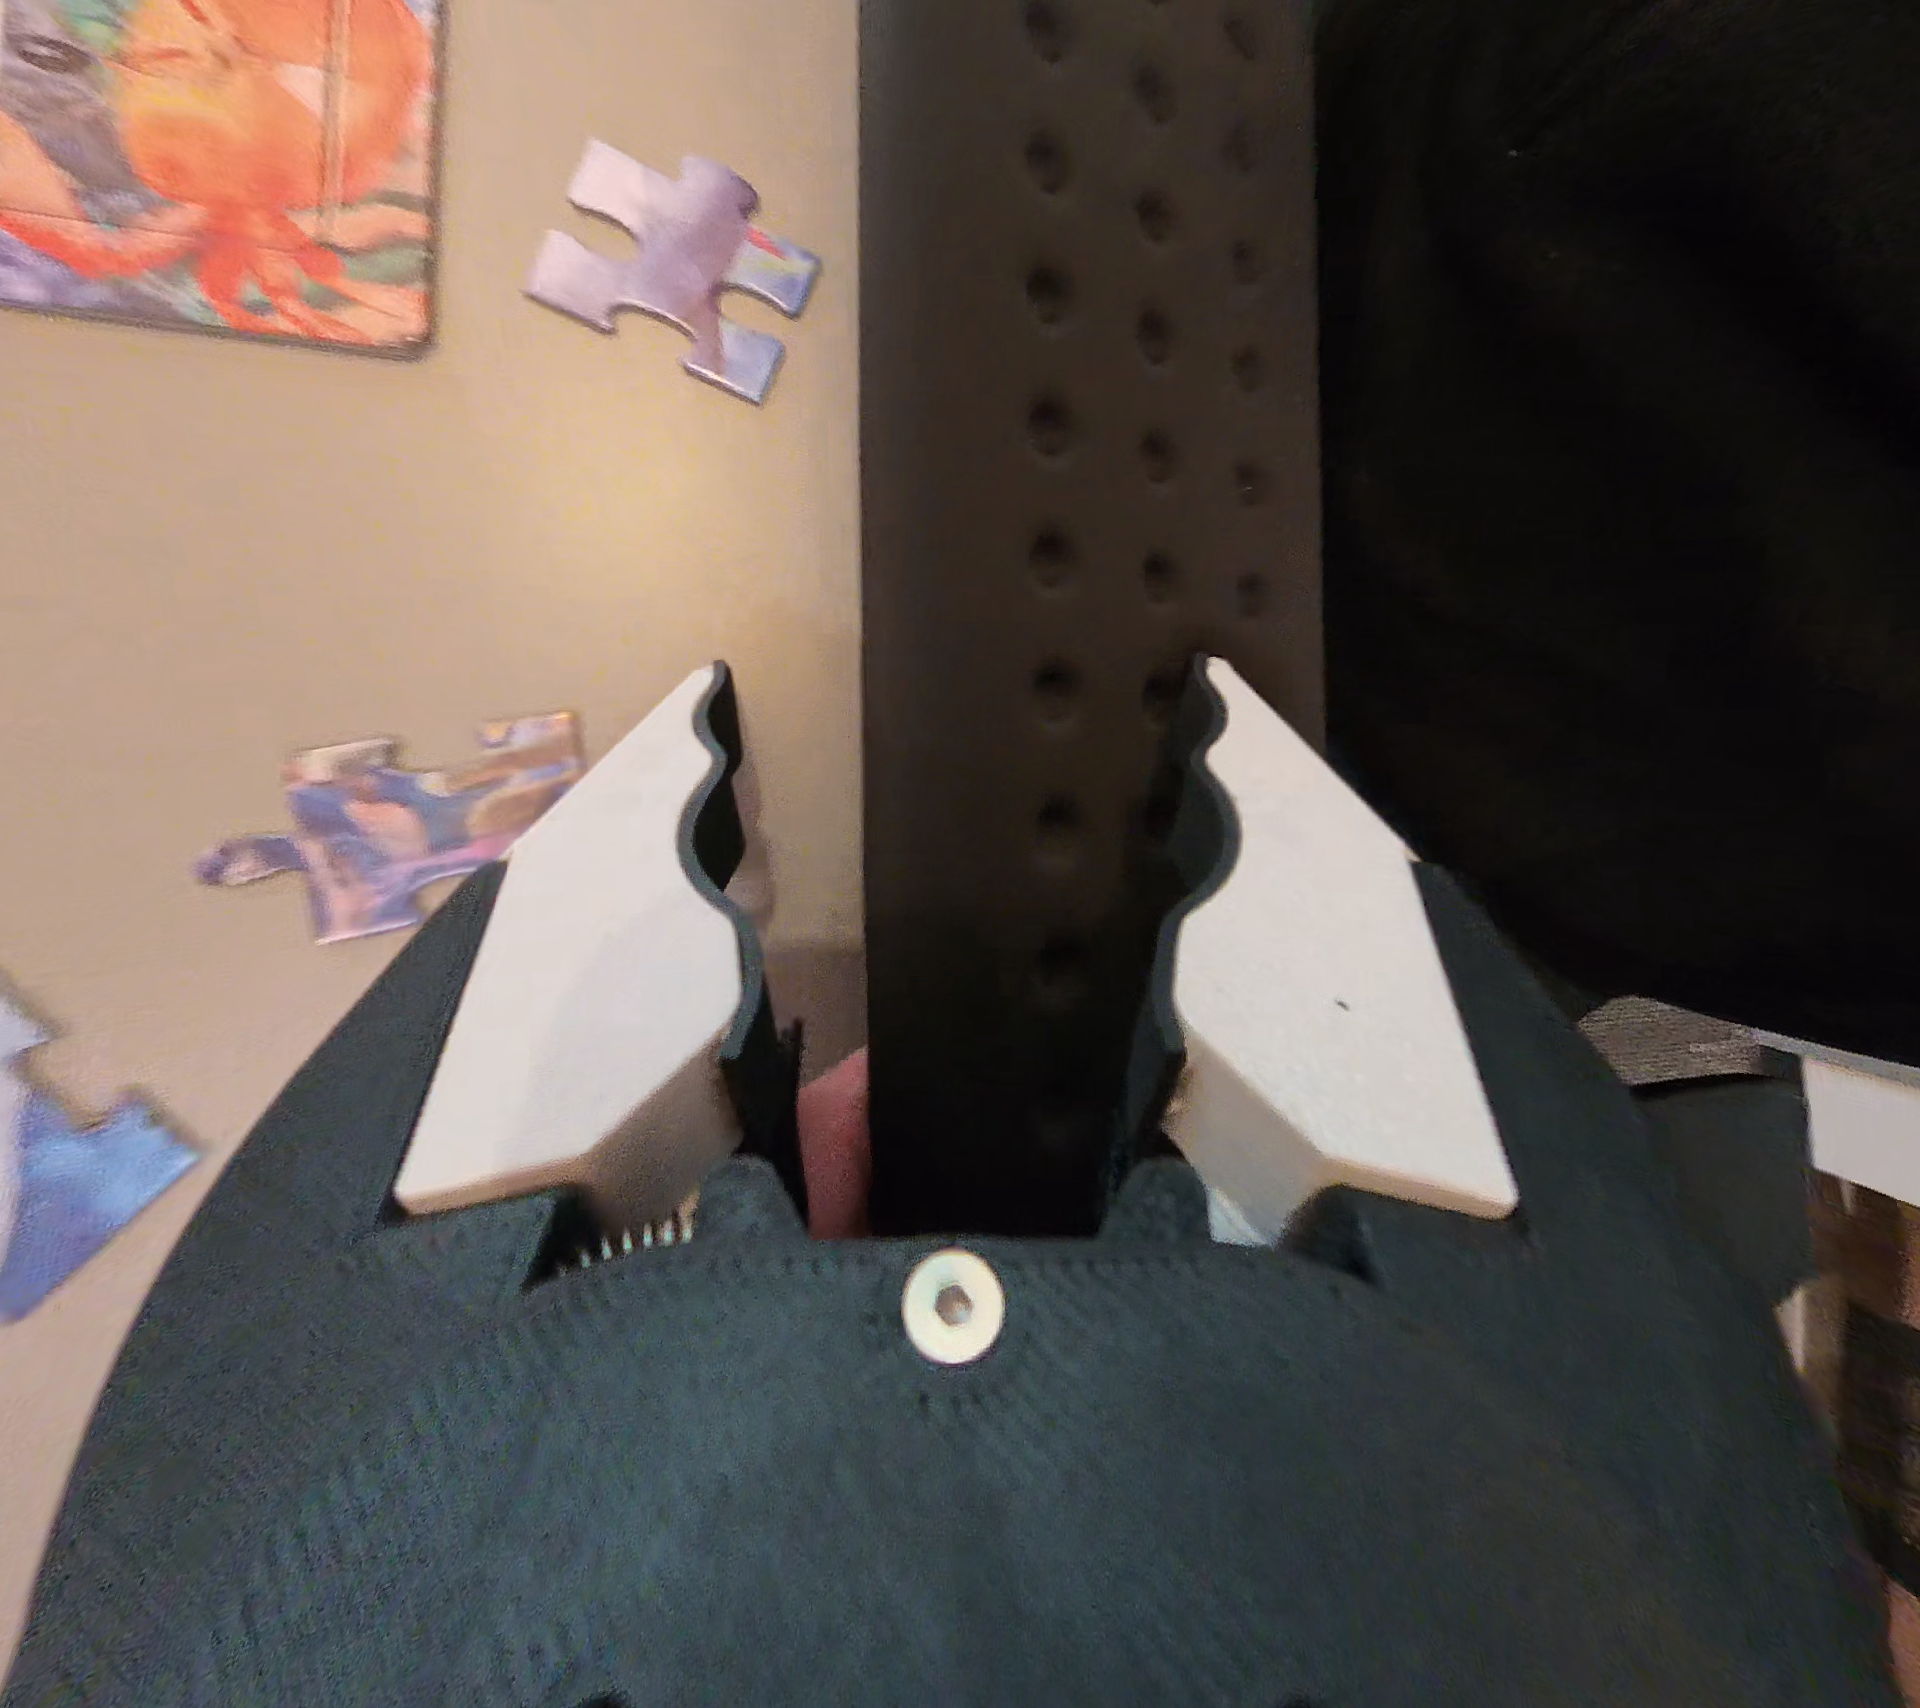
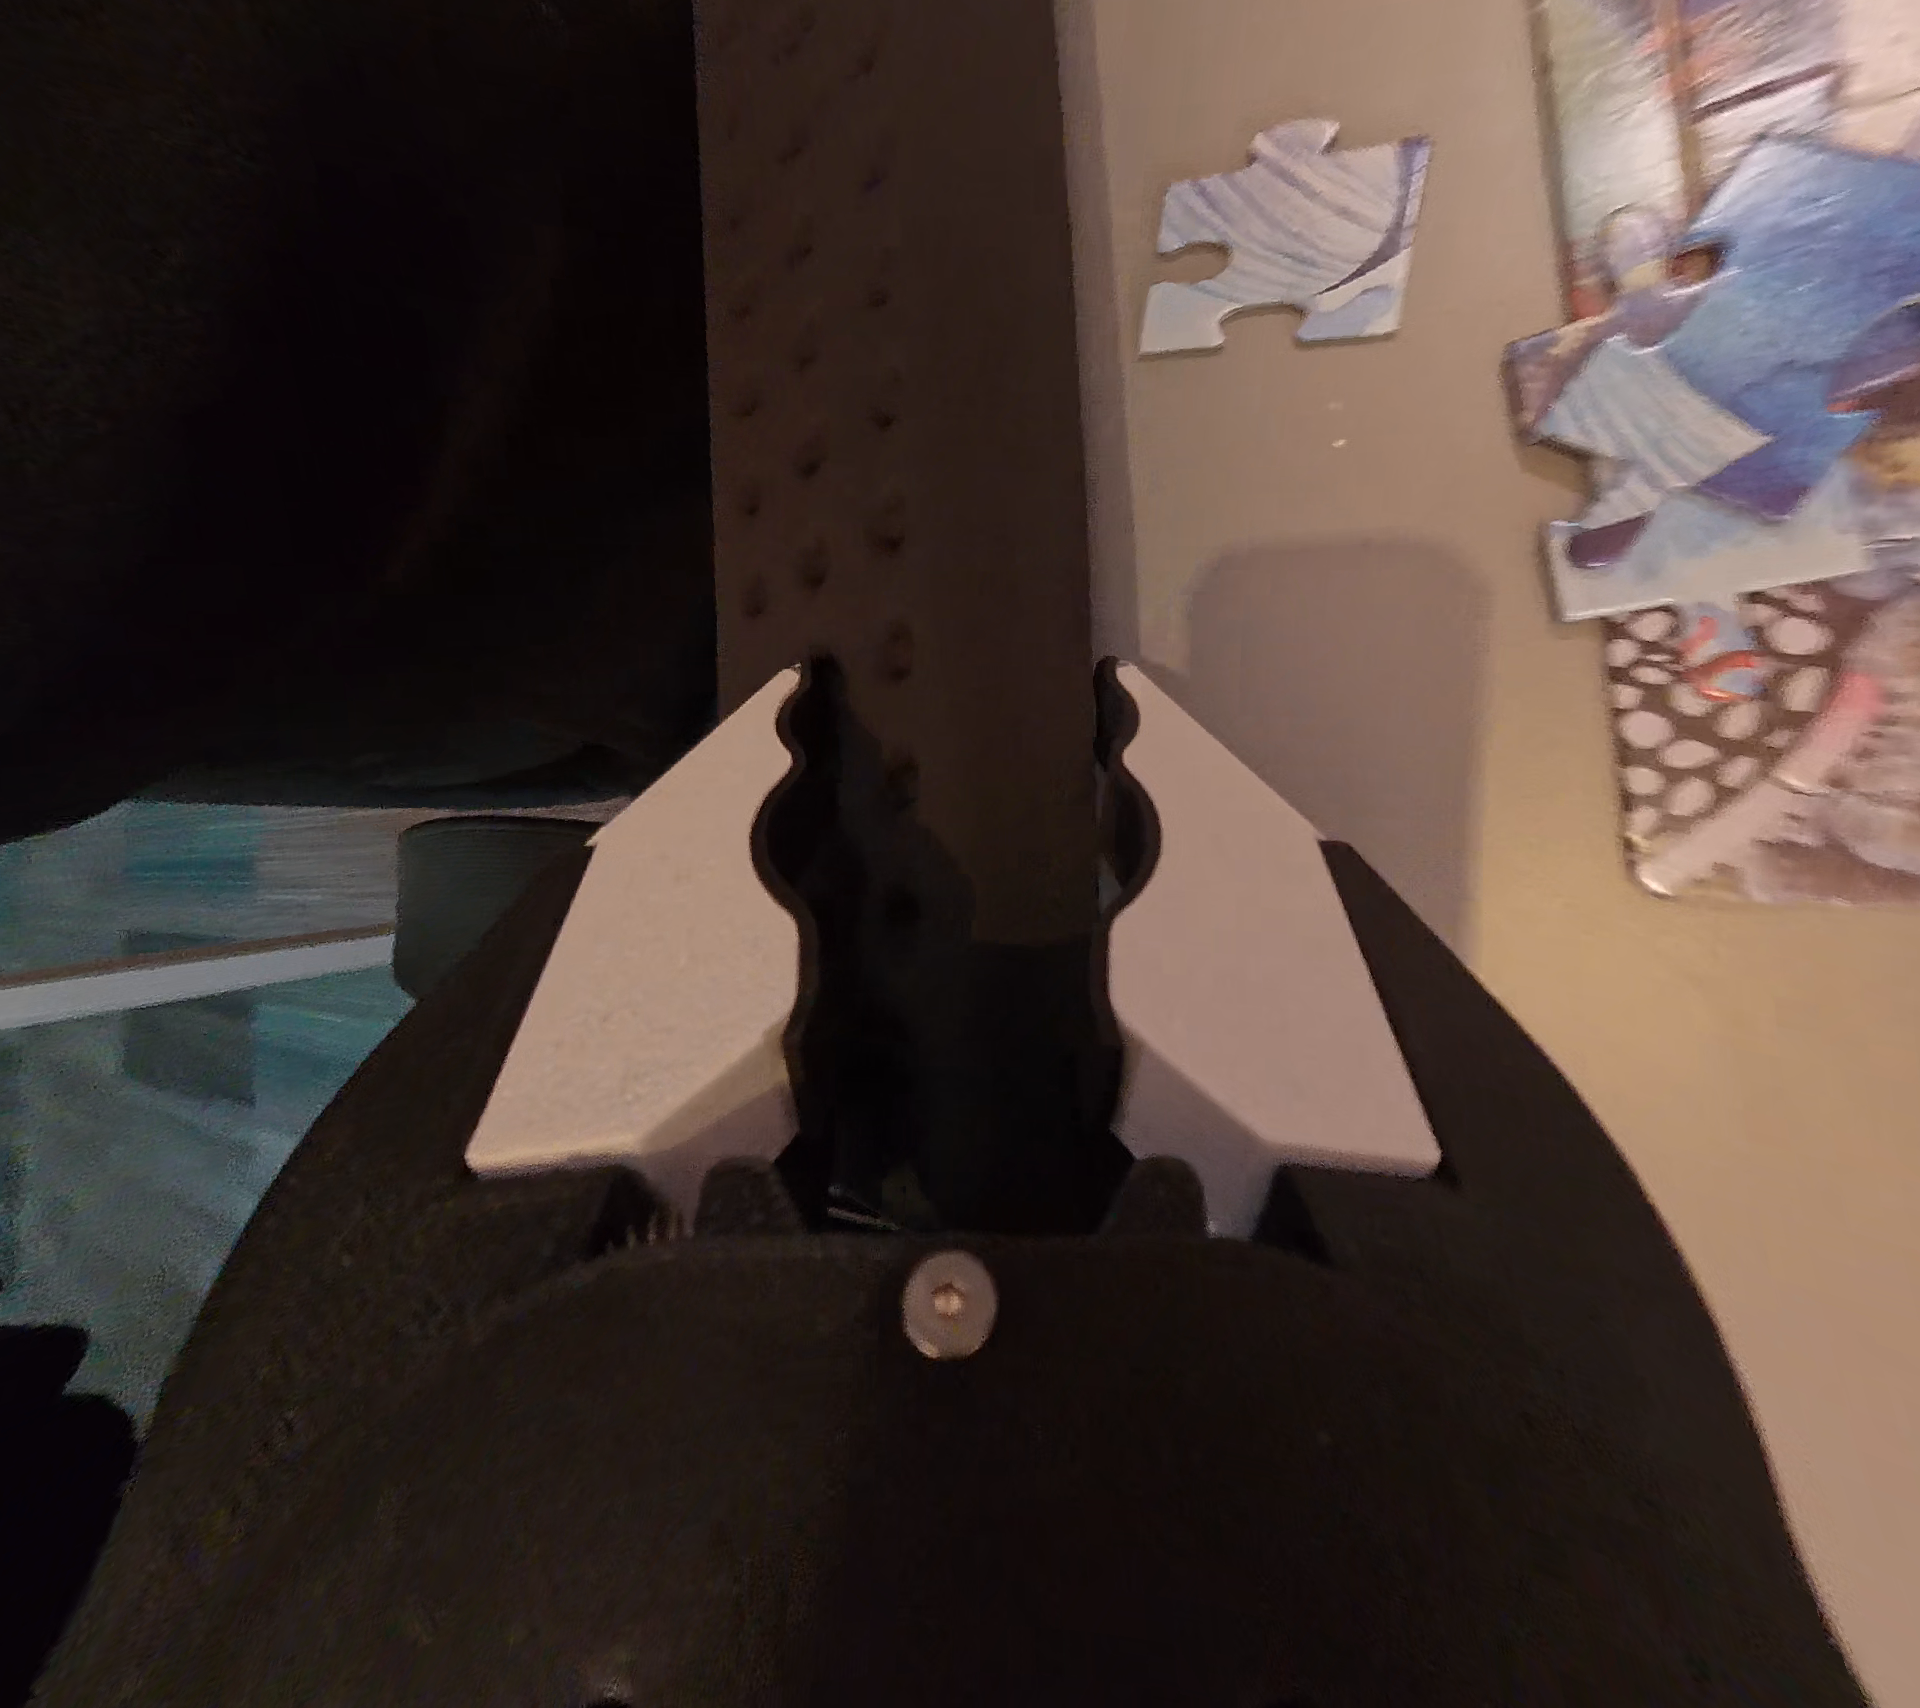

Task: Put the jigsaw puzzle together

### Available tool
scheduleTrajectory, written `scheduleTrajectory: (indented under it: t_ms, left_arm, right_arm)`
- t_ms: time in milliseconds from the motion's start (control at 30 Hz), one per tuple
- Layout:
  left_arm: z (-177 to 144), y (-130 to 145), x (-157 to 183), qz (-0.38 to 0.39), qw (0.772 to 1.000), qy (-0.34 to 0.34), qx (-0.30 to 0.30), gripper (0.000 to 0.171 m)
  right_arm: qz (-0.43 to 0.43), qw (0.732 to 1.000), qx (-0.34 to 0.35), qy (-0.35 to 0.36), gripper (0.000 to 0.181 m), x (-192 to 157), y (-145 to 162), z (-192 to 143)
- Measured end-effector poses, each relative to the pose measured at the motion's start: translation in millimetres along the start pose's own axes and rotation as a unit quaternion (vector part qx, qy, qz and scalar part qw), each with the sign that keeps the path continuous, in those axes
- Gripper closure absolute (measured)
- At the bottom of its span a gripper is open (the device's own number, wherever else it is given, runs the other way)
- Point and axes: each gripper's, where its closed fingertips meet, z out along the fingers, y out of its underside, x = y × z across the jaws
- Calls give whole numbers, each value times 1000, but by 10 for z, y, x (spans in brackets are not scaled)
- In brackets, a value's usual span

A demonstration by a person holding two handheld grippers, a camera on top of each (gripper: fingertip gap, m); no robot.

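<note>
Assembled part, left wrist view: a flat joined section of the colourful cardboard jigsaw puzzle (image 1: 223,63), orange and red shapes on blue, lay at the upper left of the frame on the beige tabletop (image 1: 644,515); its lower and right edges looked straight and finished
Assembled part, right wrist view: a joined blue, pink and black-and-white spotted puzzle section (image 2: 1756,370) filled the right edge of the frame, and its left side was still ragged with knobs and notches
Loose pieces, left view: a pale lilac knobbed piece (image 1: 675,271) lay just right of the joined section, apart from it; a blue and purple piece (image 1: 400,832) sat lower, beside the left finger; another blue piece (image 1: 78,1180) was cut by the left edge
Loose piece, right view: a pale blue and white piece (image 2: 1294,250) lay alone in the upper middle, near the ragged section but not touching it
Left gripper (image 1: 961,682): white fingers spread wide and holding nothing, over the dark dimpled strip (image 1: 1081,308) along the table's edge
Right gripper (image 2: 961,682): fingers parted, grasping nothing, above the same kind of dark dimpled strip (image 2: 883,256)
Progress, as a judgement: much of the puzzle seemed joined, at least four pieces remained loose, and no piece was in hand
Blur: both views were smeared, so seams between joined pieces could not be counted
</note>
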Motion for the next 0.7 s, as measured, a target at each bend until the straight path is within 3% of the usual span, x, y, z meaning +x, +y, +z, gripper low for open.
scheduleTrajectory:
  t_ms: [100,267,333,433,533,700]
  left_arm:
    - [44,29,54,10,1000,1,24,89]
    - [34,19,55,20,999,-19,43,92]
    - [-2,2,28,44,997,-60,37,92]
    - [-16,-13,25,66,992,-104,38,101]
    - [-33,-10,-6,52,990,-117,61,97]
    - [-33,-31,26,55,985,-137,86,97]
  right_arm:
    - [-3,1000,4,-9,128,-61,53,95]
    - [-2,997,9,75,106,56,75,41]
    - [-2,993,-5,118,97,113,91,-5]
    - [-40,987,11,157,107,61,-9,-41]
    - [-58,982,66,169,110,73,-197,14]
    - [-47,978,101,178,108,120,-218,142]
